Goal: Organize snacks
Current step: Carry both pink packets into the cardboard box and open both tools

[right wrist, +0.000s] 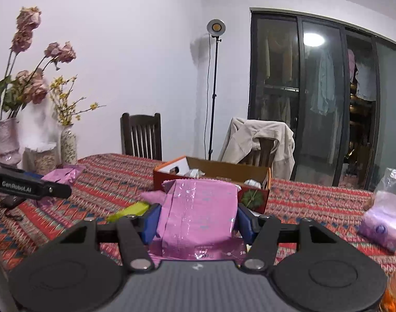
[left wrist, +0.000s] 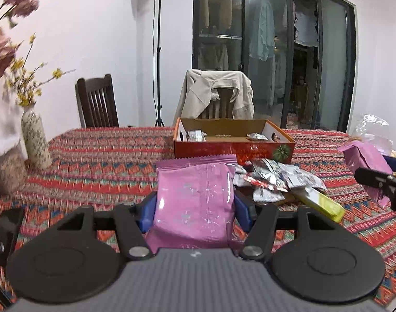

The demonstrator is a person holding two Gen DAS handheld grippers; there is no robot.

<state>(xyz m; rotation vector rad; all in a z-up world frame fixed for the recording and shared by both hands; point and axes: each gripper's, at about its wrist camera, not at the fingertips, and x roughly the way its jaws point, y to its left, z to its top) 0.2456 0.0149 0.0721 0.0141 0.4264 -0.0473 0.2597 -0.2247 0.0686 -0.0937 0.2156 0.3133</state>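
Note:
My left gripper (left wrist: 195, 208) is shut on a pink snack packet (left wrist: 195, 197) and holds it above the patterned tablecloth, in front of an open orange cardboard box (left wrist: 260, 147). My right gripper (right wrist: 198, 221) is shut on another pink snack packet (right wrist: 200, 210), also held short of the box (right wrist: 257, 174). The right gripper with its packet shows at the right edge of the left wrist view (left wrist: 380, 179). The left gripper shows at the left edge of the right wrist view (right wrist: 31, 187). A few silver packets (left wrist: 196, 135) lie inside the box.
A pile of silver and red packets (left wrist: 273, 182) and a yellow-green bar (left wrist: 322, 202) lie before the box. Vases with flowers (right wrist: 68, 145) stand at the left. A plastic bag with purple contents (right wrist: 385, 221) lies at the right. Two chairs stand behind the table; one carries a beige jacket (left wrist: 216, 93).

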